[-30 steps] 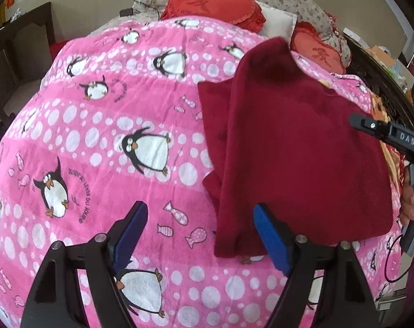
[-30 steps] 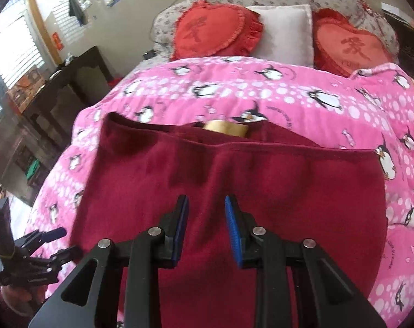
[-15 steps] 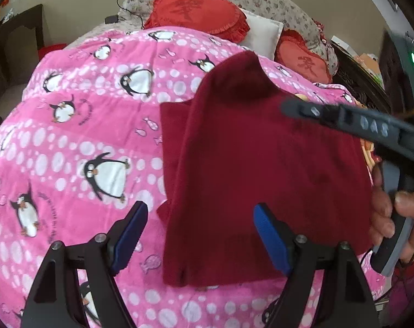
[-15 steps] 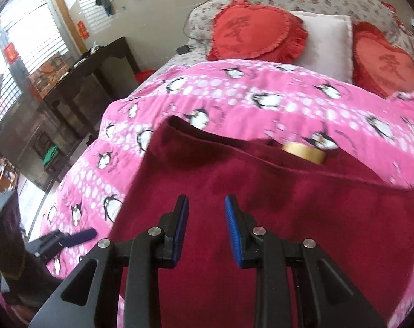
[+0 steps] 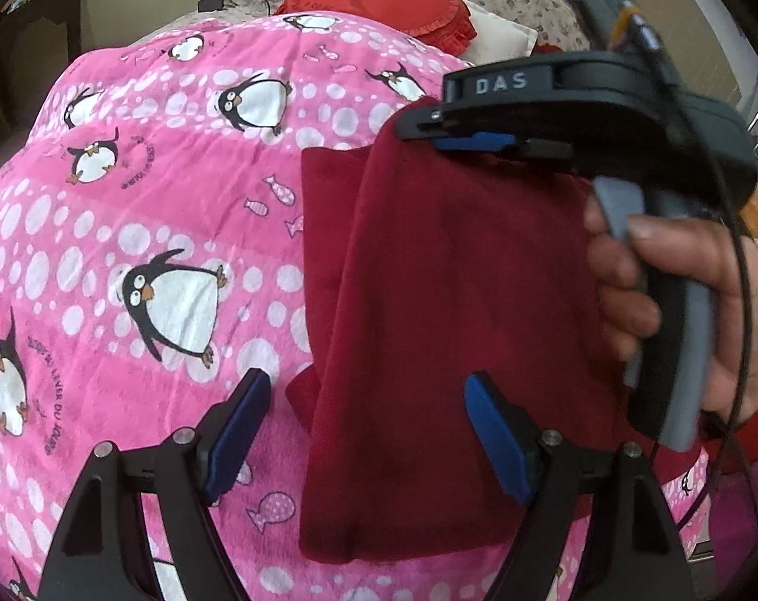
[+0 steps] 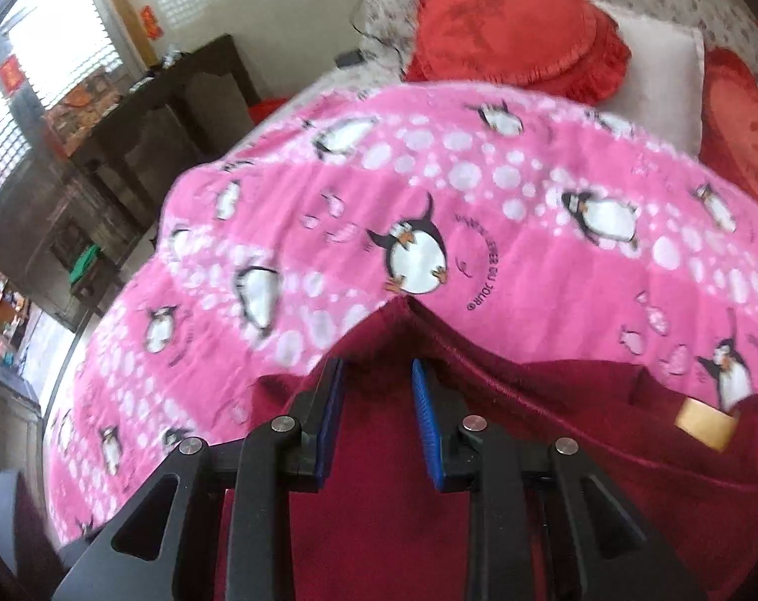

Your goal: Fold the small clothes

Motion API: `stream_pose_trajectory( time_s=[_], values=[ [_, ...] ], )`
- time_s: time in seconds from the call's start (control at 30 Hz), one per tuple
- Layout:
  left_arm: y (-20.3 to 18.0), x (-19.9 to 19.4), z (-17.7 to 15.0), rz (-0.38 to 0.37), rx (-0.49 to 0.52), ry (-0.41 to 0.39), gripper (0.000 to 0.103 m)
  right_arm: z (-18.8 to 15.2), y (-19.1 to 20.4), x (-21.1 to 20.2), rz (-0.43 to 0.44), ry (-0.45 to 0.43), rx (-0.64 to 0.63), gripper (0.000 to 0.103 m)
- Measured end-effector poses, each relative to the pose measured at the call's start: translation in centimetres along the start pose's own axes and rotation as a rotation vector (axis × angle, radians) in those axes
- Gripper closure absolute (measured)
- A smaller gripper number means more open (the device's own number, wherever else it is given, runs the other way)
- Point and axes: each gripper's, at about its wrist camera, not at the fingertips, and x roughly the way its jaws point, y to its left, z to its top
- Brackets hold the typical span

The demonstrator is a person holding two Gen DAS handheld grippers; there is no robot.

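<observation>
A dark red fleece garment (image 5: 429,300) lies folded on the pink penguin blanket (image 5: 153,200). My left gripper (image 5: 363,435) is open, its blue pads straddling the garment's near left edge just above it. My right gripper (image 6: 376,420) hovers over the garment (image 6: 404,526) with its jaws slightly apart and nothing between them; a raised fold peak sits just beyond its tips. In the left wrist view the right gripper (image 5: 479,142) reaches across the garment's far edge, held by a hand. A tan label (image 6: 704,423) shows at the garment's right.
Red heart cushions (image 6: 519,35) and a white pillow (image 6: 664,70) lie at the bed's head. Dark wooden furniture (image 6: 143,115) stands left of the bed. The pink blanket (image 6: 479,210) covers the bed beyond the garment.
The right gripper has swept left across the garment toward its far left edge, pushing up a fold peak. The left gripper has moved closer over the garment's near edge.
</observation>
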Motion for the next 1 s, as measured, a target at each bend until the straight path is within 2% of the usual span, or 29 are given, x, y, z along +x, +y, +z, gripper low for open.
stream_pose_trajectory(
  time_s=[0.23, 0.33, 0.57, 0.73, 0.8, 0.87, 1.0],
  values=[
    [0.1, 0.7, 0.0, 0.004, -0.004, -0.006, 0.018, -0.1, 0.3, 0.5, -0.006, -0.005, -0.024, 0.101],
    [-0.1, 1.1, 0.0, 0.008, -0.003, -0.006, 0.018, -0.3, 0.6, -0.7, -0.009, 0.017, -0.030, 0.101],
    [-0.2, 1.2, -0.4, 0.010, -0.006, -0.012, 0.017, -1.6, 0.7, -3.6, 0.005, -0.009, -0.041, 0.099],
    [0.3, 0.7, -0.6, 0.001, -0.015, -0.010, 0.017, -2.5, -0.9, -1.0, -0.029, 0.084, 0.014, 0.099],
    [0.6, 0.5, -0.7, -0.004, -0.016, -0.011, 0.017, -2.7, -1.2, -0.8, -0.022, 0.085, 0.034, 0.098],
    [0.9, 0.4, -0.8, -0.012, -0.023, -0.011, 0.017, -2.5, -1.0, -1.1, -0.015, 0.086, 0.044, 0.091],
    [1.9, -0.3, -1.1, -0.047, -0.055, -0.025, 0.017, -1.8, 0.8, -2.2, 0.027, 0.072, 0.021, 0.083]
  ],
)
